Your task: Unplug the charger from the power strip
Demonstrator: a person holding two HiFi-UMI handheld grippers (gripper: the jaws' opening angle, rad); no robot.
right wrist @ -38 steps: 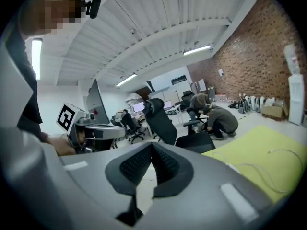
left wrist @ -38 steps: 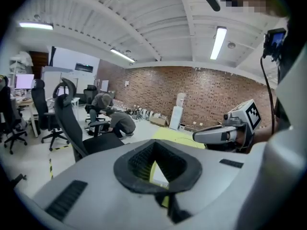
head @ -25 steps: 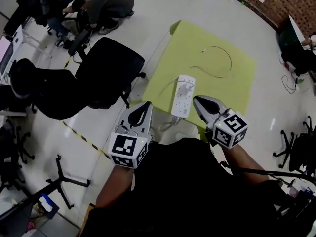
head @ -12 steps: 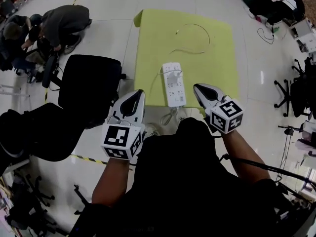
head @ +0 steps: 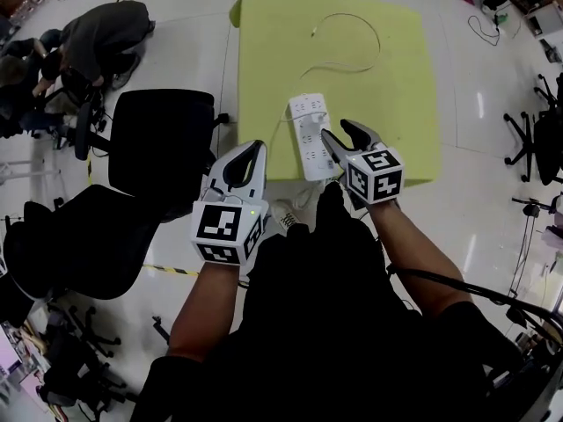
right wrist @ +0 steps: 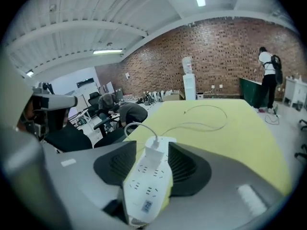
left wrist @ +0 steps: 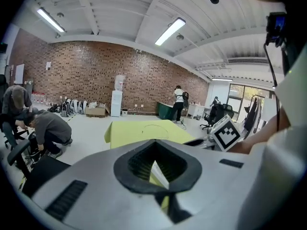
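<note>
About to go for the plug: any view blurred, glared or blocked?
Right gripper view: power strip and charger sharp between the opening right claw's jaws, fisheye bends edges. Head view: evenly lit, sharp. Left gripper view: left claw's body blocks the lower half.

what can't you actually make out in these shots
Print on the strip label: right gripper view, too small, blurred.
Most of the strip, left gripper view: behind the left gripper's shut jaws; only a sliver shows.
Tip of the cable: head view, too small.
Prongs of the charger: inside the strip, every view.
</note>
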